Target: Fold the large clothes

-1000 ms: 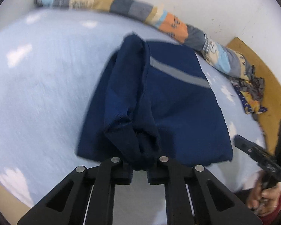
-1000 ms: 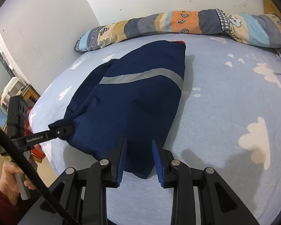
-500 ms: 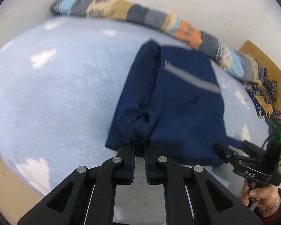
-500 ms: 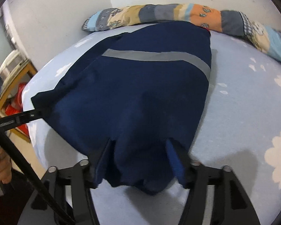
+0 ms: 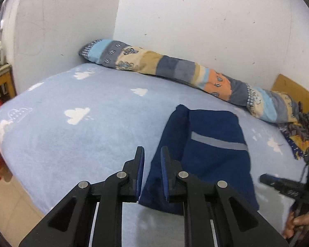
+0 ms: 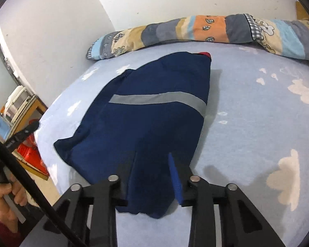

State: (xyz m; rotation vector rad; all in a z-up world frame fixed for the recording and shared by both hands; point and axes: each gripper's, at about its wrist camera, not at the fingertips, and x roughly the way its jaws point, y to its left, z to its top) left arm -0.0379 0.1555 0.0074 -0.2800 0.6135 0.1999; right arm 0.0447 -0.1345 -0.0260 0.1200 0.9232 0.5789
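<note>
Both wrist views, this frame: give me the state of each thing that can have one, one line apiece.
Navy garment: folded narrow, lying flat on the bed, grey stripe up.
Left gripper: jaws opening, nothing between them, lifted clear of the garment.
Right gripper: jaws closing around the garment's near end; grip cannot be confirmed.
Patchwork quilt: rolled up along the wall.
Bed sheet: spread smooth.

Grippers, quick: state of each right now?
Left gripper: opening, nothing between its pads.
Right gripper: closing, navy garment between the fingers; grip cannot be told.
</note>
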